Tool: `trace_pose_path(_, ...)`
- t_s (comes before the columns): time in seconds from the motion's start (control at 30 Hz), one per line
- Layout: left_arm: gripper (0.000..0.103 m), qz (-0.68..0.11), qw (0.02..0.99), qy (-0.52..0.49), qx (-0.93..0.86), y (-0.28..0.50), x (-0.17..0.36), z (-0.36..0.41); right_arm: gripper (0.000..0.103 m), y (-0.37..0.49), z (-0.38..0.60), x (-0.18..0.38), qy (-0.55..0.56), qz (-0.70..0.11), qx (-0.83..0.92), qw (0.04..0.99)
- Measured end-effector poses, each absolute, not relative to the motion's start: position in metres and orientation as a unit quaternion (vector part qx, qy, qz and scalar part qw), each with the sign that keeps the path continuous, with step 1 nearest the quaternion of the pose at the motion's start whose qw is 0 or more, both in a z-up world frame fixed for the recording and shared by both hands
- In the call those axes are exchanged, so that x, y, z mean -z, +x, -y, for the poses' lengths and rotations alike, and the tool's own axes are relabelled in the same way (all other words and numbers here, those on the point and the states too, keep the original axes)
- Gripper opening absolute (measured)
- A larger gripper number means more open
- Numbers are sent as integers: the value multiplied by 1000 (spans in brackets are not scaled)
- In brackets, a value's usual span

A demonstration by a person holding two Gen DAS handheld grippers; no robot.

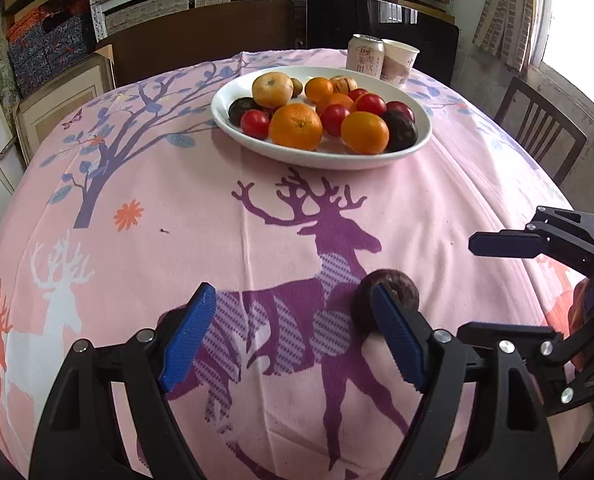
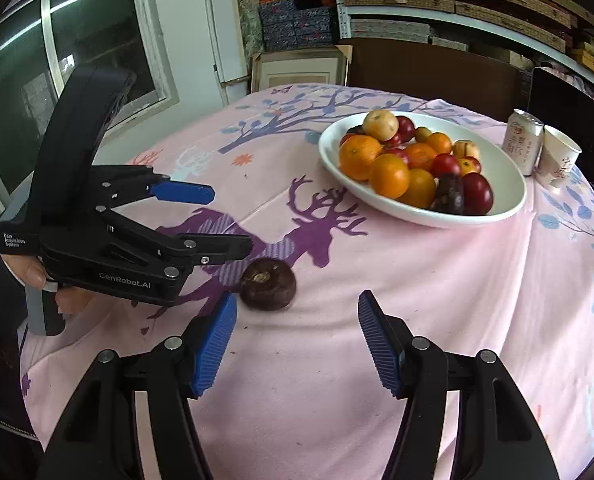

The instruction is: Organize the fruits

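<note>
A dark brown round fruit (image 1: 393,292) lies loose on the pink deer-print tablecloth (image 1: 225,208), partly behind my left gripper's right pad. My left gripper (image 1: 293,328) is open and empty above the cloth. In the right wrist view the same fruit (image 2: 268,284) sits just beyond the left pad of my right gripper (image 2: 297,340), which is open and empty. My left gripper (image 2: 229,220) hangs beside the fruit, its jaws apart. A white oval plate (image 1: 321,158) (image 2: 417,213) farther back holds oranges, red fruits and dark fruits.
A drink can (image 1: 364,55) (image 2: 523,142) and a paper cup (image 1: 399,62) (image 2: 557,160) stand behind the plate. A wooden chair (image 1: 537,128) is at the table's right. A hand (image 2: 37,276) holds the left gripper. Shelves of boxes line the back wall.
</note>
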State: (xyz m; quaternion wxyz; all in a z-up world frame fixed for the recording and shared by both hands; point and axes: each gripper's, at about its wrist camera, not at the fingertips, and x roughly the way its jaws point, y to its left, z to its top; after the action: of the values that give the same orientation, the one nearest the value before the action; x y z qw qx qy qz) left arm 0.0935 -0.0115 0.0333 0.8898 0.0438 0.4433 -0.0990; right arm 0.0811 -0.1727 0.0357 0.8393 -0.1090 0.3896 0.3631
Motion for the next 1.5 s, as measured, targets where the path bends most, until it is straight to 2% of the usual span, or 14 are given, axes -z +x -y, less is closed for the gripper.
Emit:
trace_pose_path(0.33, 78, -457, 881, 23, 116, 87, -29, 6, 64, 86, 136, -13, -150, -406, -363, 825)
trace_pose_path(0.37, 78, -459, 880, 23, 121, 87, -28, 7, 61, 88, 134, -13, -154, -406, -361, 825)
trace_pose_path(0.4, 78, -460, 879, 23, 126, 88, -28, 8, 53, 88, 132, -12, -161, -405, -359, 825)
trace_pose_path(0.43, 78, -462, 877, 24, 132, 89, -27, 9, 40, 88, 130, -11, -168, -404, -357, 825)
trace_pose_path(0.7, 77, -472, 863, 28, 180, 99, -21, 26, 39, 91, 137, -11, -171, -402, -361, 824)
trace_pose_path(0.77, 64, -478, 855, 24, 201, 101, -20, 31, 39, 91, 137, -11, -173, -401, -362, 824)
trace_pose_path(0.83, 55, -484, 848, 18, 217, 103, -20, 36, 39, 92, 137, -10, -172, -401, -362, 824)
trace_pose_path(0.9, 51, -482, 848, 28, 218, 102, -20, 43, 39, 92, 137, -10, -171, -401, -363, 824)
trace_pose_path(0.93, 43, -485, 844, 24, 226, 103, -20, 45, 39, 92, 137, -10, -171, -401, -363, 824)
trace_pose_path(0.97, 41, -488, 843, 22, 227, 103, -19, 48, 39, 92, 136, -10, -172, -400, -362, 824)
trace_pose_path(1.3, 40, -491, 845, 12, 211, 108, -20, 50, 38, 93, 135, -11, -169, -397, -359, 828)
trace_pose_path(1.5, 41, -462, 862, 33, 206, 109, -47, 55, 38, 93, 142, -31, -158, -363, -356, 847)
